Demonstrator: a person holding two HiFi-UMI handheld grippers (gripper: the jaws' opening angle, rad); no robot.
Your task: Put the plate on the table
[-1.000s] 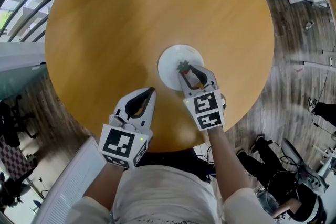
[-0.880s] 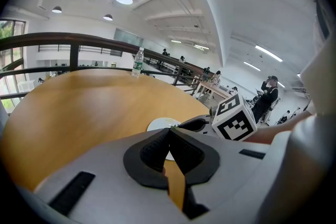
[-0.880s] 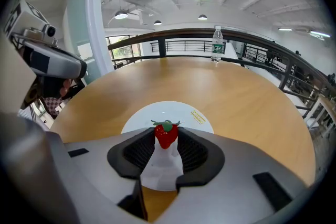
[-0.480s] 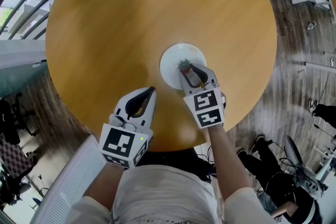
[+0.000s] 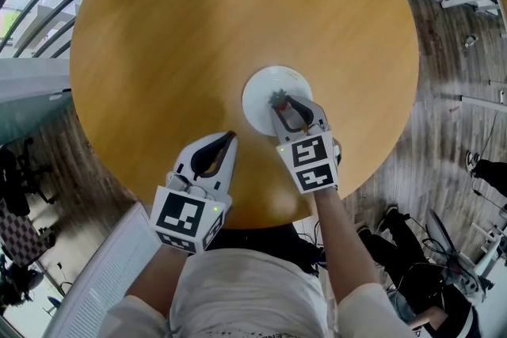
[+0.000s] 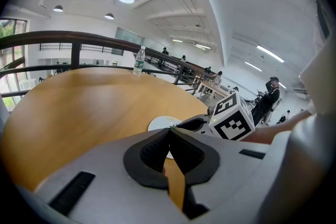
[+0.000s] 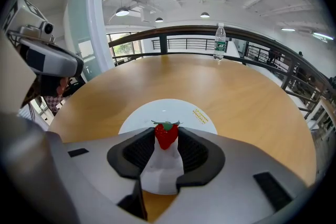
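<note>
Red strawberry (image 7: 166, 135), green leaves up, sits pinched between the black pads at the tips of the right gripper (image 5: 282, 104), and both pads press on its sides. It hangs over the near part of the white plate (image 7: 137, 115); whether the fruit touches the plate is hard to tell. The plate lies flat on the round wooden table (image 5: 198, 28), a little toward five o'clock from the table's middle in the head view, with a small yellow label on it at about one o'clock from the strawberry in the right gripper view. At roughly eight o'clock from the plate the left gripper (image 5: 229, 137) hovers over bare wood near the table's edge, well apart from the plate, its jaws closed with the tips meeting. Beyond the table's far rim, at twelve o'clock in the right gripper view, a clear water bottle (image 7: 220, 42) stands by a dark railing (image 7: 173, 32).
</note>
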